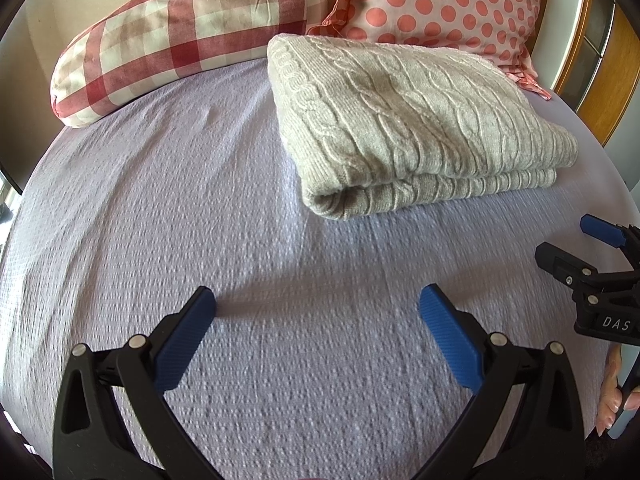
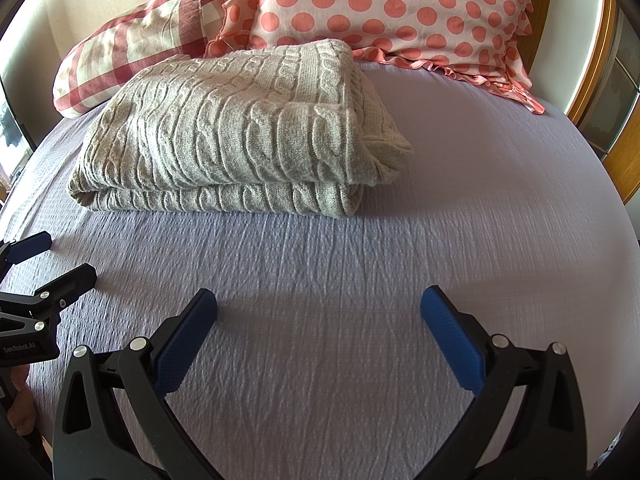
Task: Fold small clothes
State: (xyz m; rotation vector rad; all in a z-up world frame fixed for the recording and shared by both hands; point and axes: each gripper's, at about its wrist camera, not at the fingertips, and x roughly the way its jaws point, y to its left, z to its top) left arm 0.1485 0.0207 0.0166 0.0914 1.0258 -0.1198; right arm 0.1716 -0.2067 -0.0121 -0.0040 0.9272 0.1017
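I see the grey cable-knit sweater [image 2: 236,132] lying folded on the bed [image 2: 460,184], just in front of the checked pillow [image 1: 176,36] and dotted pillow [image 2: 392,12]. My left tongs [image 1: 316,300] and right tongs [image 2: 318,300] both hover spread wide over bare sheet, pinching nothing.
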